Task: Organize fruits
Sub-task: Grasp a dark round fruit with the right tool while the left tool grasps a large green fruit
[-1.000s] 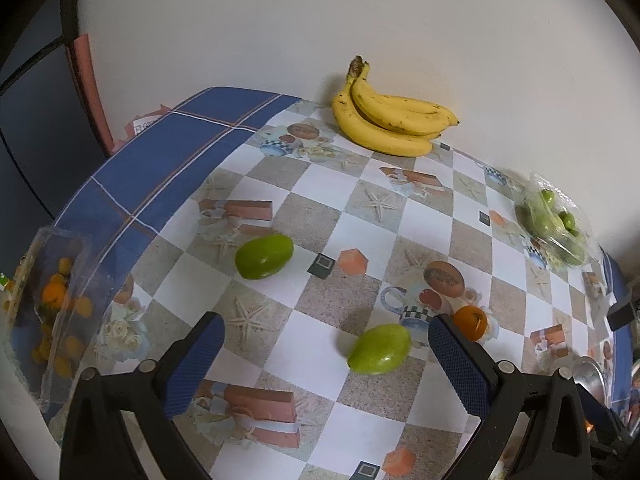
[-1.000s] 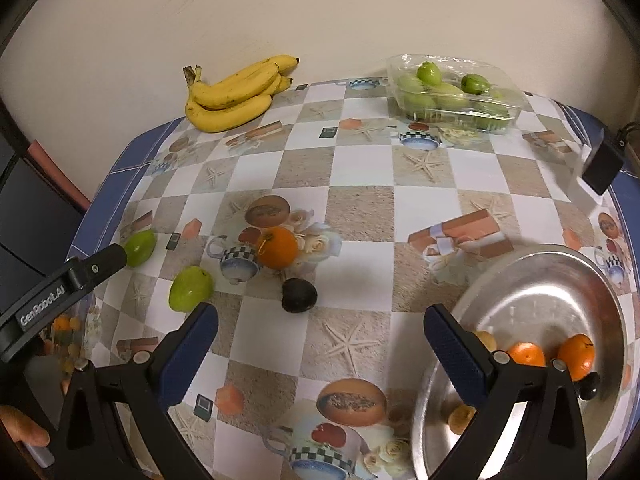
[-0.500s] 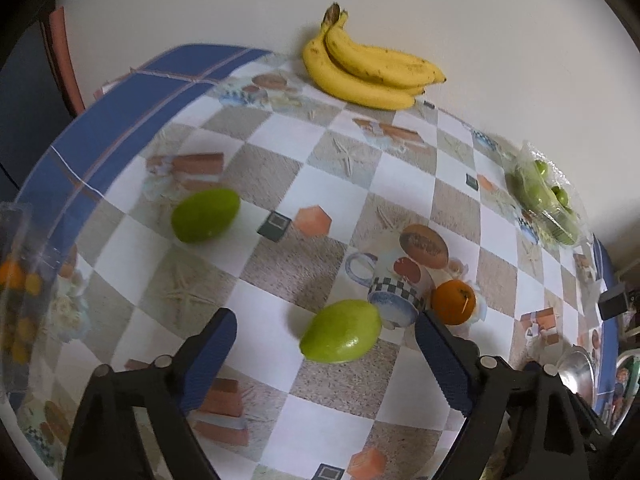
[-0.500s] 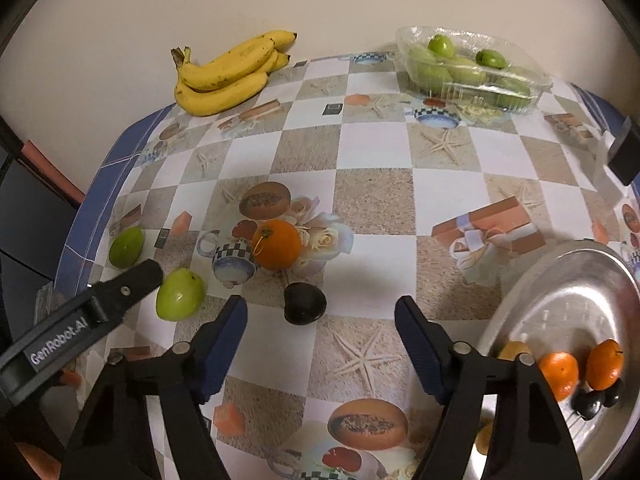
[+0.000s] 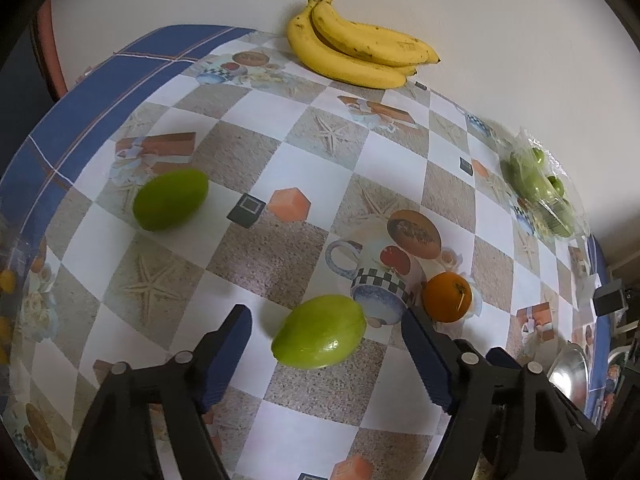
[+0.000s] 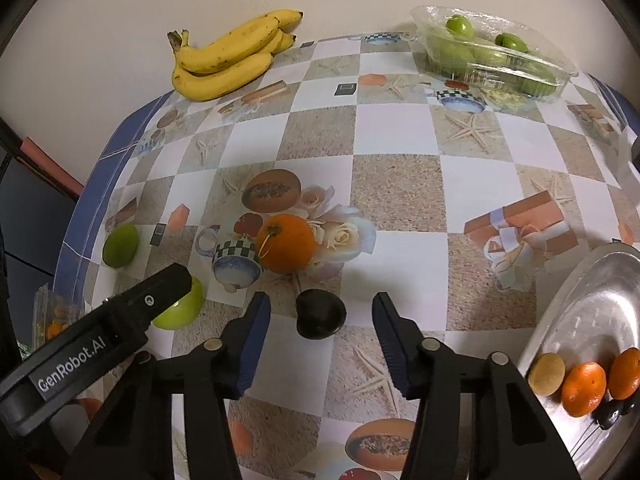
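Observation:
My left gripper (image 5: 326, 330) is open, its blue fingers on either side of a green mango (image 5: 320, 332) lying on the patterned tablecloth. A second green mango (image 5: 171, 199) lies farther left. An orange (image 5: 447, 297) sits just right of the near mango. My right gripper (image 6: 320, 314) is open around a small dark fruit (image 6: 320, 314), not touching it. The orange (image 6: 286, 243) sits just beyond it. The left gripper's arm (image 6: 100, 332) partly covers the near mango (image 6: 180, 308) in the right wrist view.
A banana bunch (image 6: 232, 56) lies against the back wall. A clear plastic box of green fruit (image 6: 492, 56) stands at the back right. A steel plate (image 6: 592, 320) at the right holds several small fruits. A bag of small oranges (image 5: 6, 280) hangs at the left edge.
Both grippers have moved forward and down. The left now straddles the near mango; the right has narrowed and now straddles the dark fruit.

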`<state>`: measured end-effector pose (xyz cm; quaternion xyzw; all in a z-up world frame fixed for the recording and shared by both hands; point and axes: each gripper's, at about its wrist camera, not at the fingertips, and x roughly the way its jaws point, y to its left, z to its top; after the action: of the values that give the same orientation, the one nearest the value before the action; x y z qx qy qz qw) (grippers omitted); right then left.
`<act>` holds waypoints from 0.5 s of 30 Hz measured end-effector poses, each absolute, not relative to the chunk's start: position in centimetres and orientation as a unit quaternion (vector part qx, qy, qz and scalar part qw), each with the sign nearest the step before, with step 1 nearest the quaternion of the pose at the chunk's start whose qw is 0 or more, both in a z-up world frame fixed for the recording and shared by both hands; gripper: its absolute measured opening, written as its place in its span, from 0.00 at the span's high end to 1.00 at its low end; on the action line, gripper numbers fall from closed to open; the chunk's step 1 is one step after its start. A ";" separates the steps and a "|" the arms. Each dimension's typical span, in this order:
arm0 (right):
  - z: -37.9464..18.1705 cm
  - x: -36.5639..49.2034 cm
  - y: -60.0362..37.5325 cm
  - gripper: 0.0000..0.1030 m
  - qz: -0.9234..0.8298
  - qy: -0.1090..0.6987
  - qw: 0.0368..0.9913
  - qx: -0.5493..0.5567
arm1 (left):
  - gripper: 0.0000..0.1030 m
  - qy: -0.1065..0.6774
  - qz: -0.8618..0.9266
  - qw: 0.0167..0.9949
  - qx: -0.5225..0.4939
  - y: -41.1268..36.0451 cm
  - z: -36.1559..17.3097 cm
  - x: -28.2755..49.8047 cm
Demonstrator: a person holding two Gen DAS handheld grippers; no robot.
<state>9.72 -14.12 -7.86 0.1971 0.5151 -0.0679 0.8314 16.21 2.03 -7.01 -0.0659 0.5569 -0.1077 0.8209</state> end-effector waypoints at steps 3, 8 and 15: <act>-8.2 9.9 -14.0 0.51 -0.068 0.517 0.830 0.197 | 0.24 0.558 -0.109 0.820 -0.066 1.9 -7.2 16.3; -8.6 10.3 -14.0 0.59 -0.066 0.522 0.827 0.199 | 0.30 0.562 -0.111 0.816 -0.071 1.8 -7.5 16.4; -8.9 10.4 -13.9 0.66 -0.064 0.525 0.825 0.200 | 0.38 0.564 -0.112 0.815 -0.075 1.8 -7.6 16.4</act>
<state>10.41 -13.90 -8.93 0.1997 0.5246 -0.0635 0.8252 16.44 1.79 -7.63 -0.0746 0.5639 -0.1116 0.8149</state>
